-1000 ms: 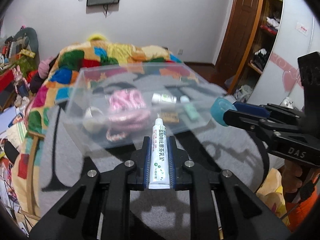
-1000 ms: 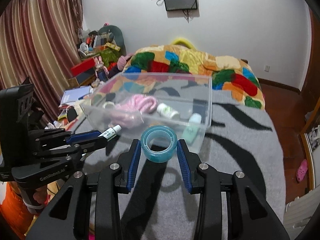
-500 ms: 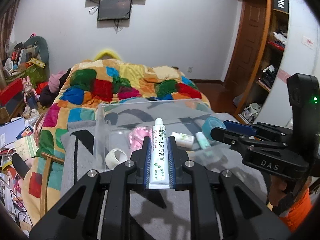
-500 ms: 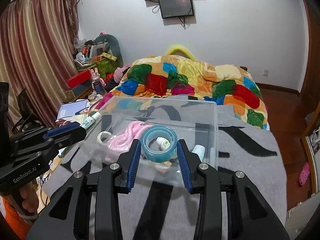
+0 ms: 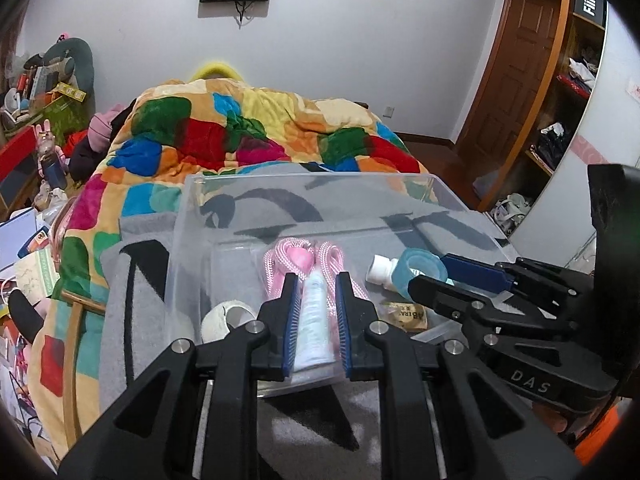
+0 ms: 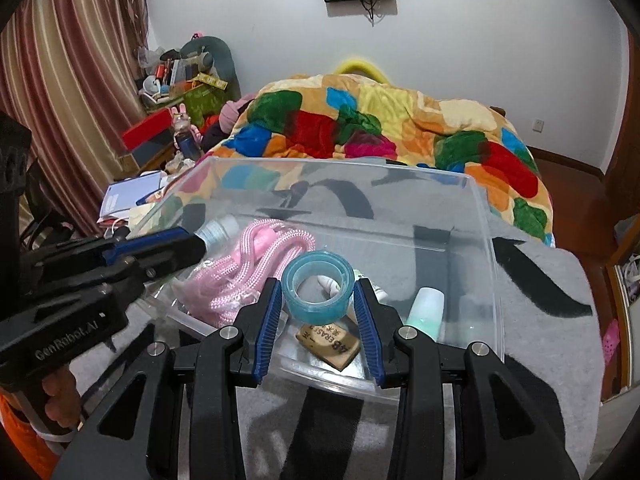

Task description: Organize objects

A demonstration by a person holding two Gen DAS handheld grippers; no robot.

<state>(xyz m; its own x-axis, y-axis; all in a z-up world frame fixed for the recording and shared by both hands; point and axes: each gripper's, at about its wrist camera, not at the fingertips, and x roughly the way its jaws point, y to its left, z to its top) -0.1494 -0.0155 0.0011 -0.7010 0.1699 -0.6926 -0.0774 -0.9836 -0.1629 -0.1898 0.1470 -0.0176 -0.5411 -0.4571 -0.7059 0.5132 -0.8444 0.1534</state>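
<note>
Blue-padded tools (image 5: 316,300) (image 6: 318,300) level over clear bin (image 6: 486,236)

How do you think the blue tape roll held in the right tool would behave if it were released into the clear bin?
The blue tape roll is a thin, hollow ring, so it is probably light. Held on edge above the clear bin, it may roll or topple flat. The pink rope beside it could stop it.
</note>
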